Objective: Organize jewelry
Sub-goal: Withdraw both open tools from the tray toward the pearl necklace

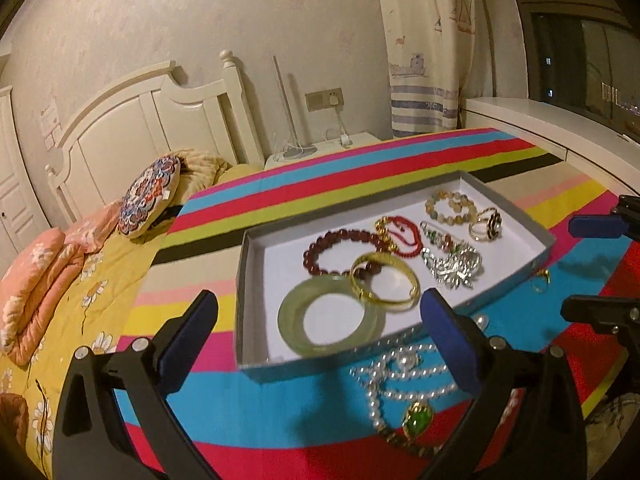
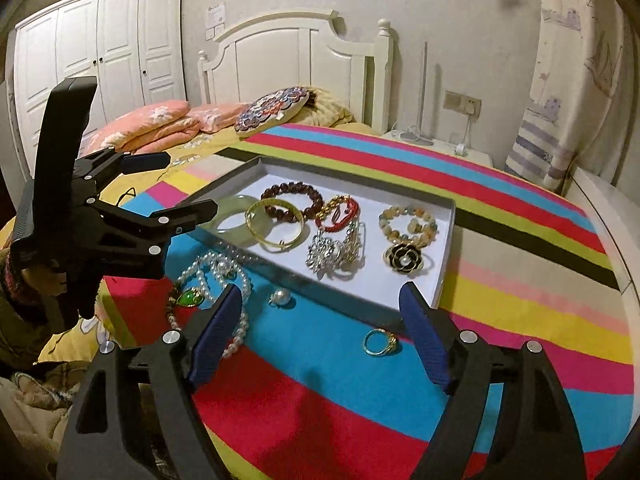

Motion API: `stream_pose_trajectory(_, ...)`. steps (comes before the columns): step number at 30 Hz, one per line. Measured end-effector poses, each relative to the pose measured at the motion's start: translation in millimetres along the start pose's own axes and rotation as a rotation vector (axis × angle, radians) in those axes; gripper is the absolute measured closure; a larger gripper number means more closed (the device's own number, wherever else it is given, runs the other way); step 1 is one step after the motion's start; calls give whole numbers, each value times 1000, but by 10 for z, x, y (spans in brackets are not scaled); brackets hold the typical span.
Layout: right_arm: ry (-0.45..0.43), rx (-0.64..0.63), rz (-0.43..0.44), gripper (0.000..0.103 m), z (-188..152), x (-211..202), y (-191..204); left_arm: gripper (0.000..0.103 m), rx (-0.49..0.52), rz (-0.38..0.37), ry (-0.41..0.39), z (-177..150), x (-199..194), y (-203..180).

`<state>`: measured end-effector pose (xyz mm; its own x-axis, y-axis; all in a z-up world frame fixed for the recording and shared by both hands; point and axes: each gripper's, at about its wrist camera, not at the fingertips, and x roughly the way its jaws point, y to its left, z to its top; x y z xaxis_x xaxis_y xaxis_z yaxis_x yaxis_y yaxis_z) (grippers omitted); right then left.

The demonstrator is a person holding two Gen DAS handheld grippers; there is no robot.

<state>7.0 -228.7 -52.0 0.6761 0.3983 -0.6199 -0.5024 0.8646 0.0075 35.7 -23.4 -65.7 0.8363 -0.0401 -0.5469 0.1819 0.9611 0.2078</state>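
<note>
A shallow grey-walled white tray (image 1: 244,276) (image 2: 446,264) on the striped cloth holds a green jade bangle (image 1: 292,328), a gold bangle (image 1: 362,284), a dark red bead bracelet (image 2: 316,200), a silver brooch (image 2: 326,258), a pale bead bracelet (image 2: 386,216) and a black flower ring (image 2: 404,258). Outside it lie a pearl necklace with a green pendant (image 1: 416,420) (image 2: 190,298), a single pearl (image 2: 282,298) and a gold ring (image 2: 380,343) (image 1: 542,280). My left gripper (image 1: 320,340) is open above the tray's near edge. My right gripper (image 2: 320,336) is open over the gold ring.
The striped cloth (image 2: 500,200) covers a bed with a white headboard (image 2: 292,56). Pink folded bedding (image 2: 156,124) and a round patterned cushion (image 1: 148,202) lie toward the head. A nightstand (image 2: 448,148) with a lamp stands beyond, curtains (image 1: 424,48) to the right.
</note>
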Motion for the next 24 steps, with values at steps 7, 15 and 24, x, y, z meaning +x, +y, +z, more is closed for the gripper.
stream_pose_trajectory(7, 39, -15, 22, 23, -76, 88, 100, 3, -30, -6, 31, -198, 6, 103)
stream_pose_trajectory(15, 90, -51, 77, 23, -176, 205, 283, 3, -172, 5, 58, -517, -49, 514)
stream_pose_trajectory(24, 145, -36, 210, 23, -207, 350, 424, 3, -218, -122, 63, -778, -194, 608)
